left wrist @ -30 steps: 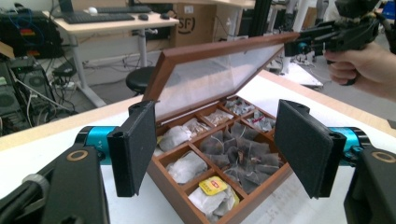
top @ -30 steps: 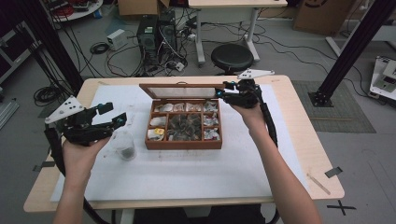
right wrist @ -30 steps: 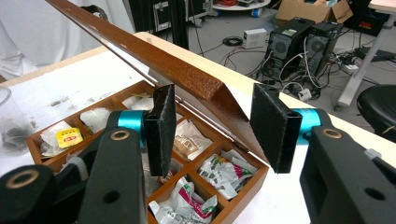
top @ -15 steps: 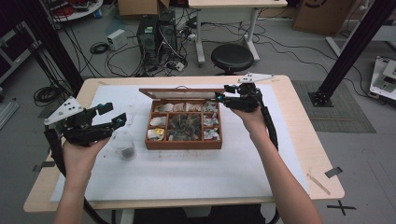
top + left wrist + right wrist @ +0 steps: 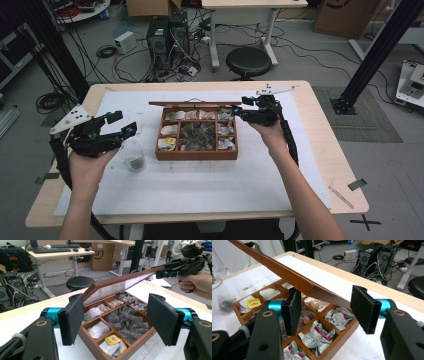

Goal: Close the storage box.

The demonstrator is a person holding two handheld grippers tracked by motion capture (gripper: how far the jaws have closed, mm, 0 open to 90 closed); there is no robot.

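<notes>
The wooden tea box (image 5: 196, 134) mid-worktop has a stiff, hinged, light lid (image 5: 117, 283) (best pinched at its free edge), which the spread-jawed right gripper (image 5: 238, 112) straddles; the left gripper (image 5: 131, 125) gapes empty.

The right gripper (image 5: 239, 111) now sits a little higher and farther back — the lid (image 5: 192, 104) is raised with it.

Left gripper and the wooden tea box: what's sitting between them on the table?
A clear glass cup with something dark inside stands between the left gripper and the wooden tea box, per the high view.
</notes>
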